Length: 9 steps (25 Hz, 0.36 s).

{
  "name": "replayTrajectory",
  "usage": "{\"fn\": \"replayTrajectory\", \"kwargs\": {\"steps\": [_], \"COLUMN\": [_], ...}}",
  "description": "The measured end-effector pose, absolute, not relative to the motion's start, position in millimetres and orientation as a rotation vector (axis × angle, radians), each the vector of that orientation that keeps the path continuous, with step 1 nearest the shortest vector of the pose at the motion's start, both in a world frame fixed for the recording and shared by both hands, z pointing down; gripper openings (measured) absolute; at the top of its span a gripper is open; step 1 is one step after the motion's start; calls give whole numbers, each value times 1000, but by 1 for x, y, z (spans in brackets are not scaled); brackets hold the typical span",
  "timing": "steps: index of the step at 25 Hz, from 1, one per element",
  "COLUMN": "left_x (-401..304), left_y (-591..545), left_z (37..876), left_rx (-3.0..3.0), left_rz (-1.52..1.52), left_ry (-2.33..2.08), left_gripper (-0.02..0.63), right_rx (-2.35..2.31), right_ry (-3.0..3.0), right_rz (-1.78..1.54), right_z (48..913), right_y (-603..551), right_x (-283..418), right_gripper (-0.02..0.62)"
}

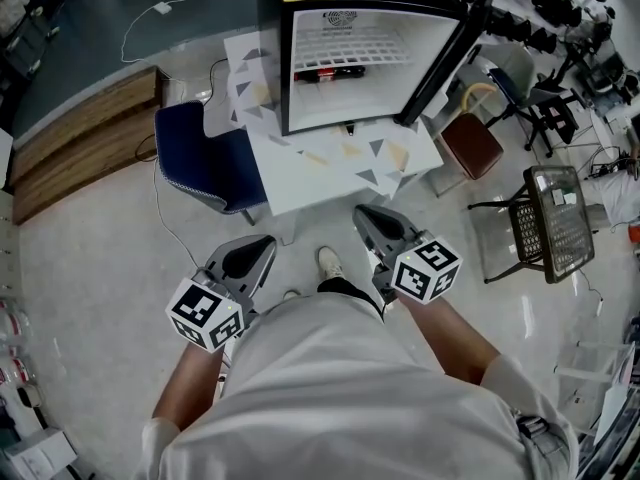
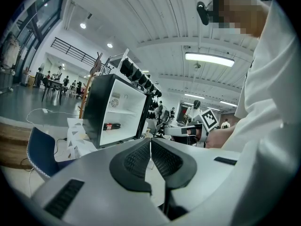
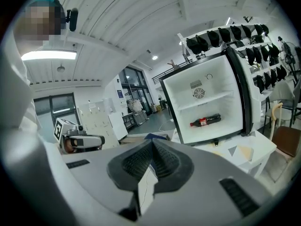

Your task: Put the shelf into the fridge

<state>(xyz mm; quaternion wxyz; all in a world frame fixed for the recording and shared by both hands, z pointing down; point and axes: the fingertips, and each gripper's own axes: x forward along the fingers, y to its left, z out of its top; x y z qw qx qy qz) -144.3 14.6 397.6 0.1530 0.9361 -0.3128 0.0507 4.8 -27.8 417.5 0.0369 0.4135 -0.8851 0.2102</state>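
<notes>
Fingers [image 2: 136, 160], left gripper [image 2: 150, 142]: pressed together, holding nothing.
Fingers [image 3: 167, 161], right gripper [image 3: 152, 145]: pressed together, holding nothing.
Place of shelf [image 1: 350, 40]: inside the open fridge [image 1: 270, 53], above the bottle [image 1: 328, 72].
Place of fridge: on the white table [image 1: 300, 183], well apart from both grippers.

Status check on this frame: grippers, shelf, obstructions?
Left hand-held gripper shut, empty; right hand-held gripper shut, empty. Shelf sits inside open fridge, bottle beneath. Both held back from table.

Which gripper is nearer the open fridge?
Right. The right gripper is straight in front of the fridge; the left gripper is farther back, off to its left.
</notes>
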Motion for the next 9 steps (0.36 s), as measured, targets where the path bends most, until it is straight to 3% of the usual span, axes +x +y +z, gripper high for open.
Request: {"fn": "replayTrajectory", "kwargs": {"steps": [9], "left_x": [-135], "left_y": [0], "left_z": [399], "left_rx": [2673], "left_rz": [161], "left_ry": [-900], "left_gripper": [21], "right_rx": [1246], "right_ry": [-2709], "right_rz": [602], "right_z": [421], "right_y": [-43], "right_x": [11], "right_gripper": [9]}}
